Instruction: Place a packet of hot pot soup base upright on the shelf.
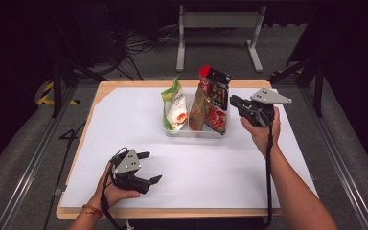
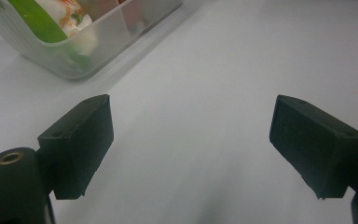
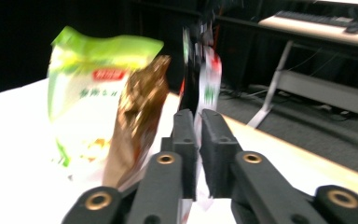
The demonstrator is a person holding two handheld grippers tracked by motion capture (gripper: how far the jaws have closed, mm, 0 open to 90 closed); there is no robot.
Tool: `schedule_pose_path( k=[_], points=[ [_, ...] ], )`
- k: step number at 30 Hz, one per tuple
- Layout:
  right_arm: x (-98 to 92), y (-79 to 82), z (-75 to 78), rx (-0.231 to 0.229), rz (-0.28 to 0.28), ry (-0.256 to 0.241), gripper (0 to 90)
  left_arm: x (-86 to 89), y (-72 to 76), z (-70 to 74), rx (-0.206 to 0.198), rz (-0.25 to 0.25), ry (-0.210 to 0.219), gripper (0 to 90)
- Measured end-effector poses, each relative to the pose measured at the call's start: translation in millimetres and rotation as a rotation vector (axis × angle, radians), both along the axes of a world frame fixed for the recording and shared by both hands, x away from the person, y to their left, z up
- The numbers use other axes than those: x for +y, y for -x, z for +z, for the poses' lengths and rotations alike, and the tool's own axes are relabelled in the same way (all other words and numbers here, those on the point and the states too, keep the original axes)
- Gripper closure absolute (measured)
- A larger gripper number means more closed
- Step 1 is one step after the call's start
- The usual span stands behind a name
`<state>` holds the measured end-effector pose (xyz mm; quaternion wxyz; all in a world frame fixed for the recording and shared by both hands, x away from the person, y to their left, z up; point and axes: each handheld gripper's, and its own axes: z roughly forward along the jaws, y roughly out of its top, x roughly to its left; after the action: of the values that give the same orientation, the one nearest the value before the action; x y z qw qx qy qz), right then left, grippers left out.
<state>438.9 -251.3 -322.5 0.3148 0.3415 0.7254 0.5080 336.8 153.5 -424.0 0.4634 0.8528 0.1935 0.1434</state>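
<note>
A clear plastic tray [image 1: 196,134] at the table's far middle holds three upright snack bags: a green and white bag [image 1: 174,108], a brown bag [image 1: 197,112] and a red and black bag [image 1: 216,98]. My right gripper [image 1: 233,100] is at the right edge of the red and black bag. In the right gripper view its jaws are shut [image 3: 198,126] on that bag's thin edge [image 3: 205,70], beside the brown bag [image 3: 137,116] and green bag [image 3: 88,93]. My left gripper [image 1: 151,166] rests open near the front left, its jaws wide apart [image 2: 191,126] over bare sheet, the tray [image 2: 98,46] ahead.
A white sheet [image 1: 196,167] covers the wooden table [image 1: 100,88]. A metal frame [image 1: 218,28] and cables [image 1: 134,48] stand on the floor behind the table. A desk with a keyboard [image 3: 307,18] appears in the right gripper view.
</note>
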Motion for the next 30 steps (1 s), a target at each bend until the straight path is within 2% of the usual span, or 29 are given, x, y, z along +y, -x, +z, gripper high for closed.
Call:
schedule_pose_path(
  k=[2,6,12,21,23,25,30],
  points=[
    [-1.3,6.0,-8.3,0.025,0.014,0.015,89.9,-0.5,0.5,0.1,-0.001,-0.001,0.002,14.4],
    [-2.8,14.0,-27.0,0.072,0.032,0.065,90.0,-1.3,0.5,-0.1,0.002,-0.002,-0.002,14.4],
    [-2.4,18.5,-56.7,0.133,0.016,0.134,90.0,-3.7,0.1,-0.5,0.002,-0.006,-0.008,14.3],
    [13.1,15.3,-77.2,0.167,0.0,0.245,90.0,-3.2,0.3,-1.3,0.006,-0.008,-0.012,14.3],
    [12.7,13.8,-78.5,0.175,-0.004,0.245,90.0,-2.6,0.2,-1.2,0.006,-0.008,-0.012,14.3],
    [10.0,10.6,-81.1,0.192,-0.015,0.224,90.0,-2.4,0.2,-1.1,0.007,-0.008,-0.009,14.3],
    [11.9,15.2,-77.0,0.171,0.002,0.213,90.0,-3.4,-0.2,-1.6,0.008,-0.011,-0.012,14.3]
  ],
)
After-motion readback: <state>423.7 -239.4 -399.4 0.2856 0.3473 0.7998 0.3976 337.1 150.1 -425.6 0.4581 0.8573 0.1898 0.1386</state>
